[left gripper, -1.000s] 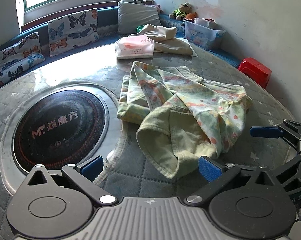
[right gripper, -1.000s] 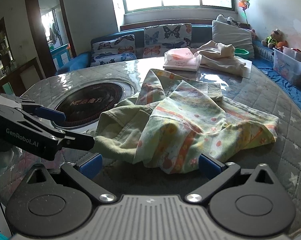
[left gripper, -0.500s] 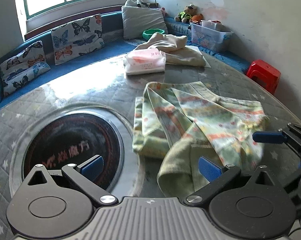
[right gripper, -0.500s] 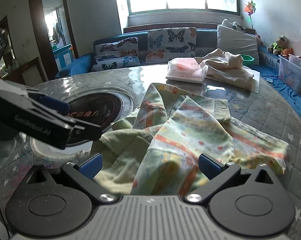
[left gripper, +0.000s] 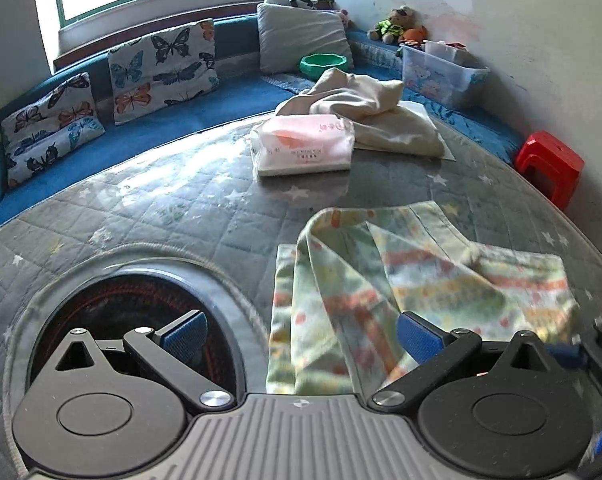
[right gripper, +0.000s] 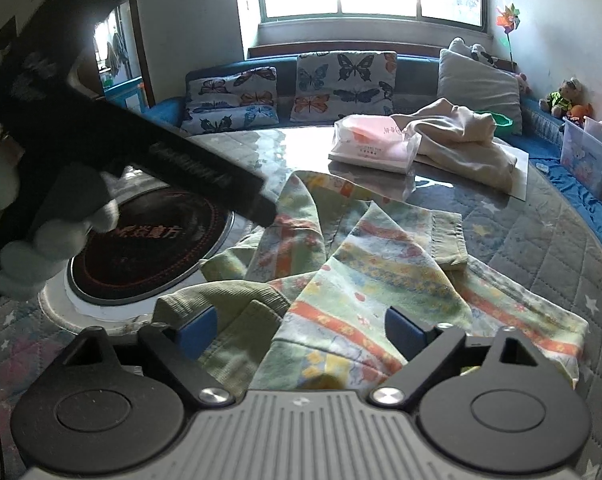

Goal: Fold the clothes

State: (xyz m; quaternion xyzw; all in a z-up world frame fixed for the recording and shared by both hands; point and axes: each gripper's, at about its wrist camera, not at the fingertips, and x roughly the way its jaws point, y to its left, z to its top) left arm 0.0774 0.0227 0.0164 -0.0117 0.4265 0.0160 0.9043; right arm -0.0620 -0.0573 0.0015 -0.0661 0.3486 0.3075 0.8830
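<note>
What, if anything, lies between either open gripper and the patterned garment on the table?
Nothing visible does. The left gripper and the right gripper are both open, with the patterned garment lying directly ahead between their fingers. The tissue pack and the beige cloth sit farther back on the table, beyond the garment.

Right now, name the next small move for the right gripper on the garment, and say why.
Probably ease the right gripper down and shut it on the green hem of the garment. Its jaws stand open with that hem lying between them, nothing gripped. The garment lies rumpled on the table, and the left gripper is open too, so no fold can begin until an edge is held.
</note>
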